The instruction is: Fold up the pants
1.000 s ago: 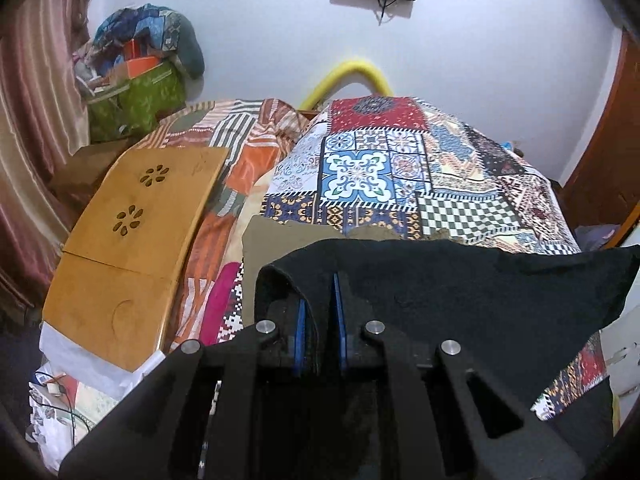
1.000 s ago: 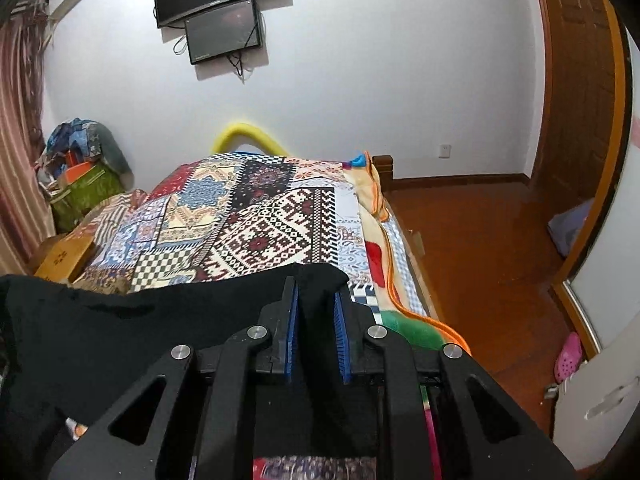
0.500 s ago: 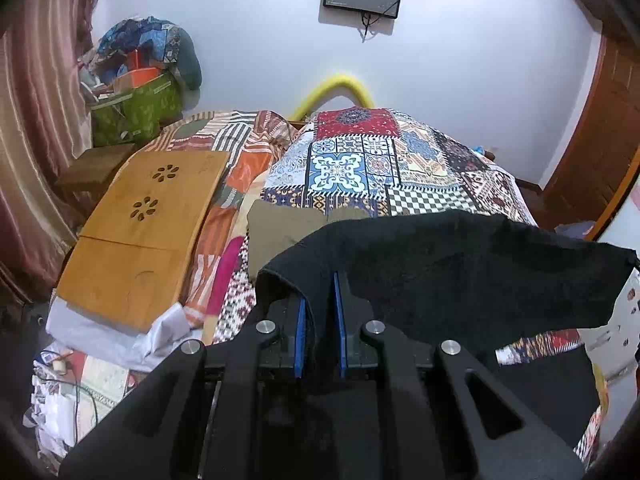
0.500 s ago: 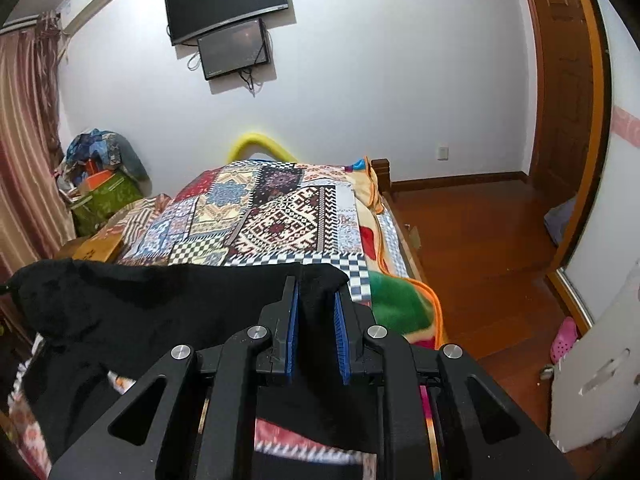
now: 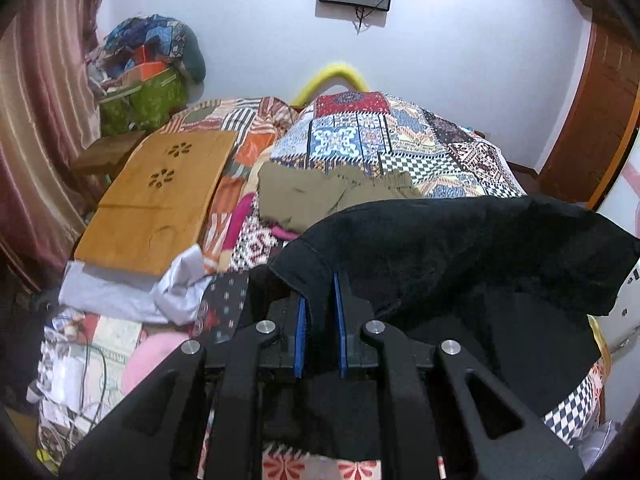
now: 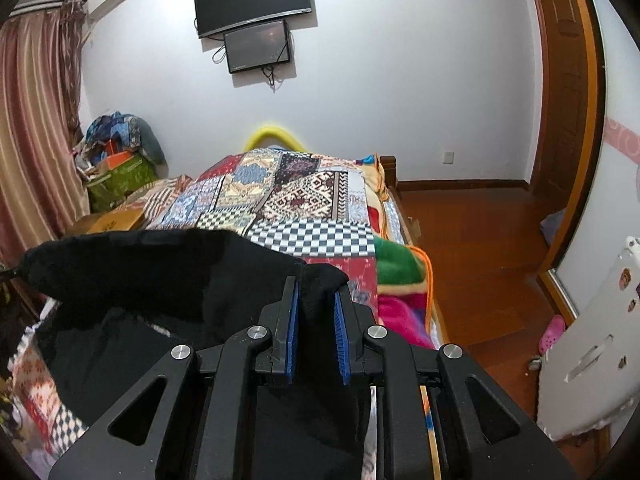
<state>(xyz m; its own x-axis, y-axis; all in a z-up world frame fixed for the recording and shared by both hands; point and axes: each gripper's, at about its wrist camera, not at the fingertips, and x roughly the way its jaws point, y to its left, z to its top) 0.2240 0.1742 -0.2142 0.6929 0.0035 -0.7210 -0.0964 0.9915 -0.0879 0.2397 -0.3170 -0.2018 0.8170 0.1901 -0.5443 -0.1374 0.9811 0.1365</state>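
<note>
Black pants (image 5: 460, 248) clamped in L gripper (image 5: 320, 300) & R gripper (image 6: 316, 304) jaws, above bed (image 6: 312, 236).

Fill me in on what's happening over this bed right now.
A person is folding a pair of black pants. The left gripper and the right gripper are each shut on an end of one edge, holding it stretched above the patchwork bedspread. An olive garment lies on the bed beyond.

Both wrist cams sit close behind own fingers, tilted down along bed (image 5: 400, 148) toward far wall w/ screens (image 6: 258, 46); shared: bed, wall, black pants (image 5: 460, 248).
</note>
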